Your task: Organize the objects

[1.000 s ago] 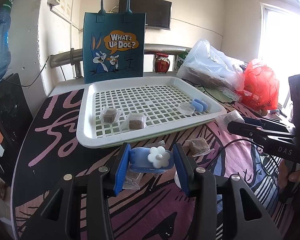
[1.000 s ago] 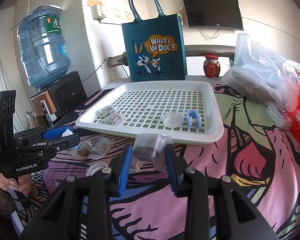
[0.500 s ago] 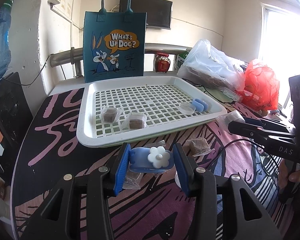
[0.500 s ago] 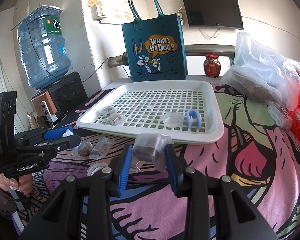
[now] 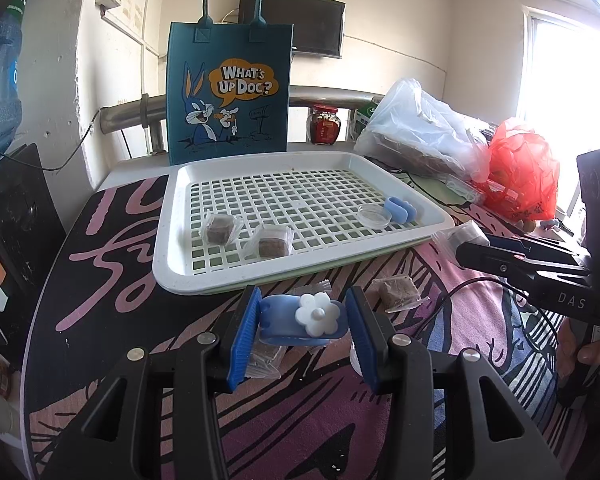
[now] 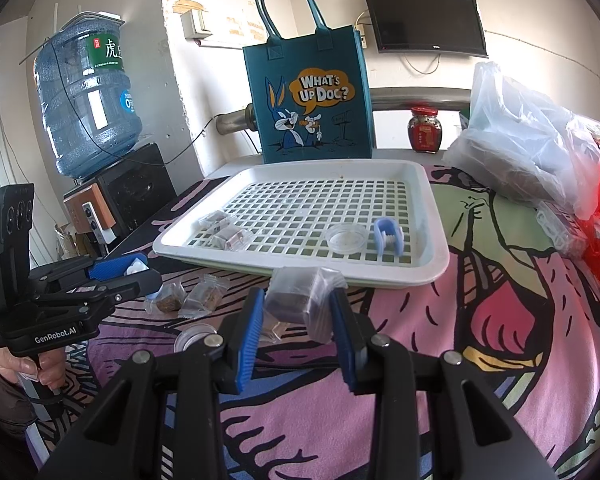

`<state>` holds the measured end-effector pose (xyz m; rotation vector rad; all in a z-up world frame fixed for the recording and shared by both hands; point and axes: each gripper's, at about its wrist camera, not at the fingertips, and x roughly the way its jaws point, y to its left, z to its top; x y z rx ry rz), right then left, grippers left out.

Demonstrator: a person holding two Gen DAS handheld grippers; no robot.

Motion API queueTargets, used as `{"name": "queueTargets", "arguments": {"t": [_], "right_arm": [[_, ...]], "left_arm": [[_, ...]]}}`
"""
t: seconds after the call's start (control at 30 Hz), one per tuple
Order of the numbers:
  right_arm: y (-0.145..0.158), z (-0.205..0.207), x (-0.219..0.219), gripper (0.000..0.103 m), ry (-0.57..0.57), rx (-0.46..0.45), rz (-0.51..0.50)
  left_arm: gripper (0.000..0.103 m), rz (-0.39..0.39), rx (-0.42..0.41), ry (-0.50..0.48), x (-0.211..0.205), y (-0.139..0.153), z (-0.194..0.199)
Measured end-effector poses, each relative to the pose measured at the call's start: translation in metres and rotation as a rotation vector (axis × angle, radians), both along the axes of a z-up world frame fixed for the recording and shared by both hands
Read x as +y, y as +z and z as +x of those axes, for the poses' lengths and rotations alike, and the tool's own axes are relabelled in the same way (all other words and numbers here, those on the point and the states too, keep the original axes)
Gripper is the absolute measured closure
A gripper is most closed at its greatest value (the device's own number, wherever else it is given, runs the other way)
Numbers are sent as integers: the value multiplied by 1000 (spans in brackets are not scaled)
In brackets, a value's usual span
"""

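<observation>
My left gripper point(image 5: 303, 322) is shut on a blue clip with a white flower point(image 5: 300, 320), held just above the table before the white slotted tray point(image 5: 172, 256). My right gripper point(image 6: 298, 312) is shut on a wrapped brown cube point(image 6: 300, 298) near the tray's front rim point(image 6: 300, 268). In the tray lie two wrapped brown cubes point(image 5: 218, 232), point(image 5: 272, 245), a clear round lid point(image 5: 374, 216) and a second blue clip point(image 5: 399, 209). More wrapped cubes point(image 5: 396, 291), point(image 6: 168, 299) and a clear lid point(image 6: 194, 338) rest on the patterned cloth.
A teal cartoon tote bag point(image 5: 230, 92) stands behind the tray. A red jar point(image 5: 324, 125), a clear plastic bag point(image 5: 416, 132) and a red bag point(image 5: 520, 172) crowd the right side. A water bottle point(image 6: 86, 96) on a black box stands at left.
</observation>
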<state>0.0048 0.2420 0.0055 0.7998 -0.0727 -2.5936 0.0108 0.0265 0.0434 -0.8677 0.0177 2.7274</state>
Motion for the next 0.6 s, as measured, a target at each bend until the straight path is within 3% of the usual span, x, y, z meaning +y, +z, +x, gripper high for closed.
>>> {"name": "queueTargets", "arguments": {"t": [0.6], "right_arm": [[0,1,0,70,-1,0,-2]], "left_arm": [[60,0,-1,-1,0,0,0]]}}
